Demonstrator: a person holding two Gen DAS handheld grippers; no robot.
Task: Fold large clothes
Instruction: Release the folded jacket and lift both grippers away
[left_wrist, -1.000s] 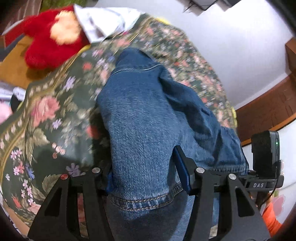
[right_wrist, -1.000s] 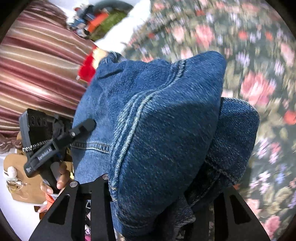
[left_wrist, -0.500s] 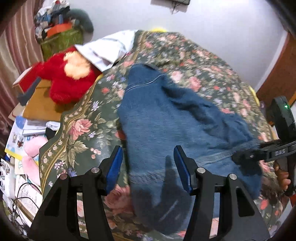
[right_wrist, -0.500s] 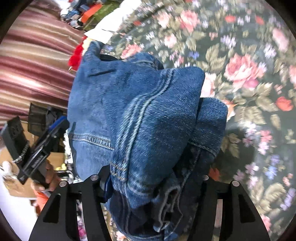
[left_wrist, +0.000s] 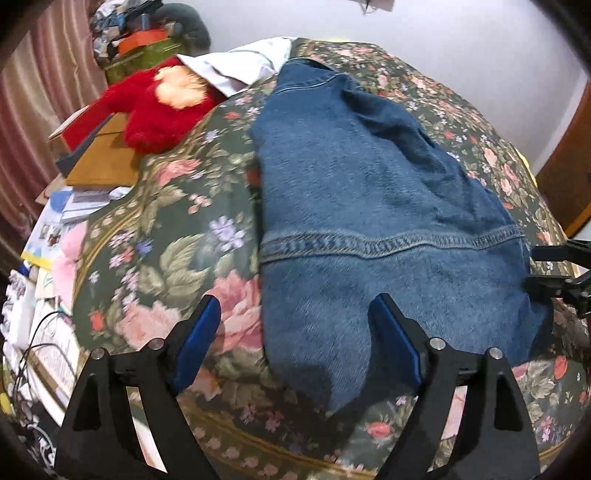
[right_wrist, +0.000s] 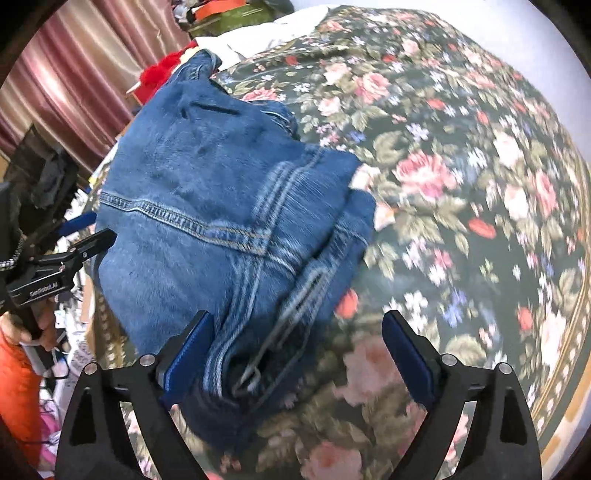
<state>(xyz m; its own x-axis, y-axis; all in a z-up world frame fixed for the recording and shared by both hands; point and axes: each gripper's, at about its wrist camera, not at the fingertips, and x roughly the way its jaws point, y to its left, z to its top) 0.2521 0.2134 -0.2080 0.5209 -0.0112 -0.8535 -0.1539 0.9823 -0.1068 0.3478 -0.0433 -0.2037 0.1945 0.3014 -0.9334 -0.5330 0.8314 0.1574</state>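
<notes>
A blue denim jacket (left_wrist: 369, 192) lies folded on the floral bedspread (left_wrist: 166, 229), its hem nearest me. My left gripper (left_wrist: 295, 325) is open and empty, held above the jacket's near edge. In the right wrist view the jacket (right_wrist: 207, 206) lies folded with a sleeve bunched at its near right side. My right gripper (right_wrist: 295, 343) is open and empty just above that bunched sleeve. The right gripper also shows in the left wrist view (left_wrist: 554, 269) at the far right. The left gripper shows in the right wrist view (right_wrist: 74, 251) at the left.
A red plush toy (left_wrist: 159, 107) and a white cloth (left_wrist: 240, 66) lie at the bed's far left corner. Boxes, papers and cables (left_wrist: 55, 229) crowd the floor to the left. A striped curtain (right_wrist: 74, 74) hangs behind. Bare bedspread (right_wrist: 461, 184) stretches to the right.
Both grippers let go of the jacket and opened. They pulled back and up, and the jacket now lies flat on the bed.
</notes>
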